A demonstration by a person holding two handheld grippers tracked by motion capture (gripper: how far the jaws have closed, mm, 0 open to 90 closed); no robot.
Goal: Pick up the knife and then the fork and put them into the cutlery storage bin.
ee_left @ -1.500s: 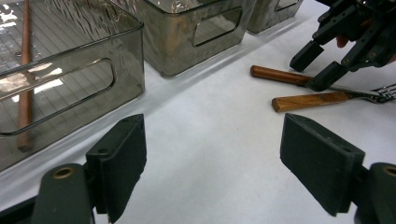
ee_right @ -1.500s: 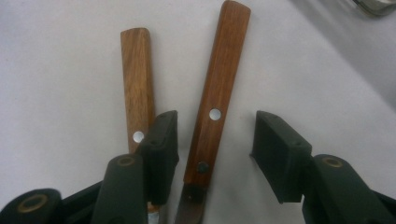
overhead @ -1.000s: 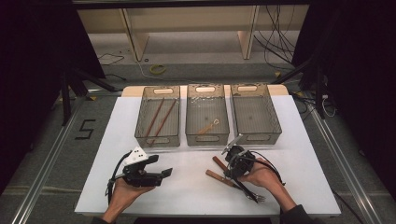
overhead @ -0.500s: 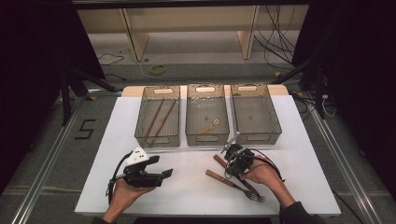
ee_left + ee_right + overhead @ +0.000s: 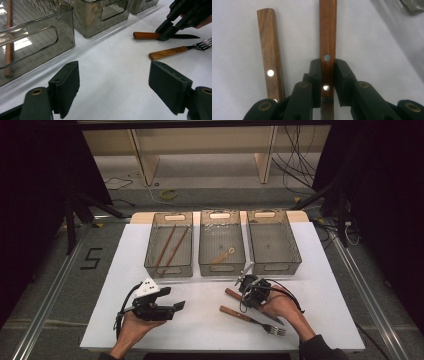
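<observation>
Three bins sit in a row along the far edge of the worktop (image 5: pixel 210 330). The left bin (image 5: pixel 169 245) has two sticks (image 5: pixel 170 247) in it, the middle bin (image 5: pixel 221 242) has a small spoon (image 5: pixel 223 256), and the right bin (image 5: pixel 272 241) stands toward the far right corner. Near the front edge, right of center, my knife (image 5: pixel 233 294) lies just behind my fork (image 5: pixel 252 319), side by side.

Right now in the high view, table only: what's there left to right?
left claw → bin with two wooden sticks → middle bin with small wooden utensil → fork → right claw, clamped on the knife handle → right-hand bin
</observation>
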